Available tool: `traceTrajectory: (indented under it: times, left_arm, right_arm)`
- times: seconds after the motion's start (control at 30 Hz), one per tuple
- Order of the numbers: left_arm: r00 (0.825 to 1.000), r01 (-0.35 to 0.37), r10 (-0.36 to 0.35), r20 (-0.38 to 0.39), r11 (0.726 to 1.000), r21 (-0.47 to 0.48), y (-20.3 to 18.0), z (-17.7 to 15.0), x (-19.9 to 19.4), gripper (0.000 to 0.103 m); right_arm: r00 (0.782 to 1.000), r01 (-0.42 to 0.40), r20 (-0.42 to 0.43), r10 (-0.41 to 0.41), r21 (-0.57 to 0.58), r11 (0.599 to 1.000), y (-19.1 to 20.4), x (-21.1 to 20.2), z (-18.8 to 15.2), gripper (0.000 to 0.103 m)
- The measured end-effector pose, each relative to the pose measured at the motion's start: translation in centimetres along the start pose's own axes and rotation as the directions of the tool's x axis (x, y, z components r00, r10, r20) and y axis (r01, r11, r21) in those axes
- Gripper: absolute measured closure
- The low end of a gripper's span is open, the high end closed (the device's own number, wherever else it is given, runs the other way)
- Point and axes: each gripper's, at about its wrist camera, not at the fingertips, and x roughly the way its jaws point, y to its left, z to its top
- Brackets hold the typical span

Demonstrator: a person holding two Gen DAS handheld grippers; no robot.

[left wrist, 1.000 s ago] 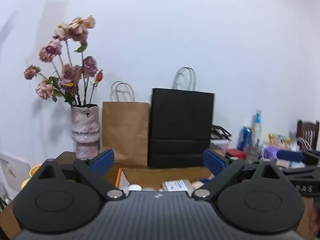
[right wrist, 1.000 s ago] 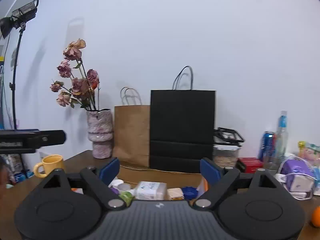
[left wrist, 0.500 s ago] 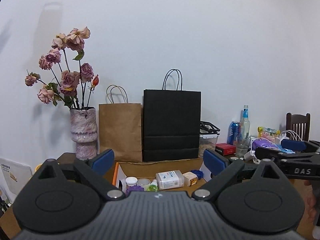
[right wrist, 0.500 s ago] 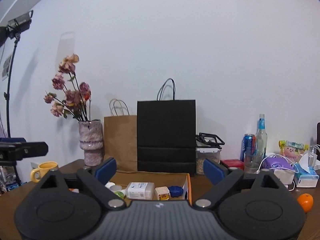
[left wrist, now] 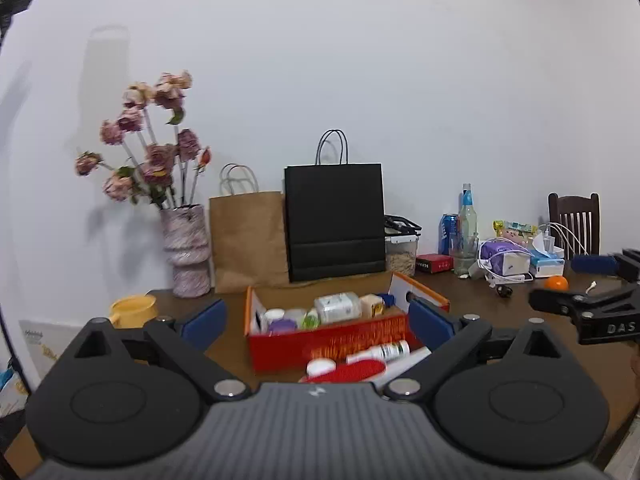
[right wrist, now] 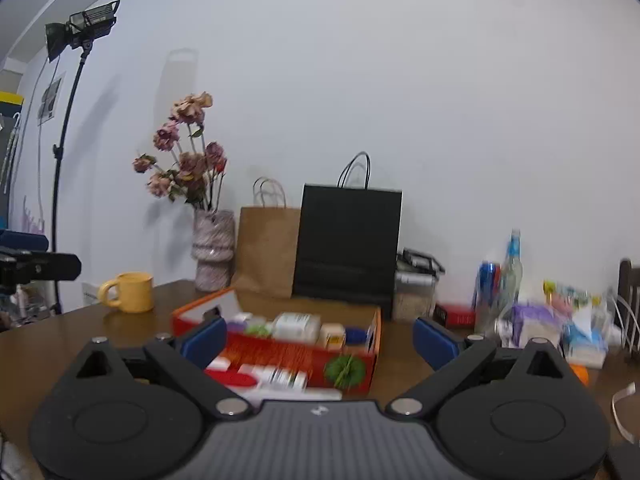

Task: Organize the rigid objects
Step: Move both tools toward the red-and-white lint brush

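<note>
Two paper bags (left wrist: 335, 222) stand behind one red box (left wrist: 328, 344); each gripper (left wrist: 316, 322) (both empty) gapes.

Open top of red box (left wrist: 328, 344) unobstructed from above; interior crowded with small bottles (left wrist: 336, 307). Near side blocked by loose items (left wrist: 378, 354) lying against the box front. Far side walled by brown bag (left wrist: 248, 236) and black bag (left wrist: 335, 220). Left: bare table strip (right wrist: 80, 336) between box and yellow mug (right wrist: 130, 292). Right: clutter (left wrist: 508, 258) packed along the far edge, orange (left wrist: 556, 282) just near of it.
</note>
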Motion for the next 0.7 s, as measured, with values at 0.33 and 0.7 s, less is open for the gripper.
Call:
traceTrajectory:
  times: [0.33, 0.7]
  left_arm:
    - [0.987, -0.086, 0.071, -0.141, 0.991, -0.102, -0.3, -6.9, -7.7, 0.0]
    - [0.962, -0.1, 0.065, -0.266, 0.988, -0.121, 1.1, -7.7, -0.8, 0.0]
  right_arm:
    - [0.981, 0.023, -0.193, 0.011, 0.172, 0.985, 3.5, -9.2, -7.8, 0.001]
    - [0.97, 0.048, -0.244, 0.003, 0.205, 0.978, 2.6, -4.5, -8.6, 0.01]
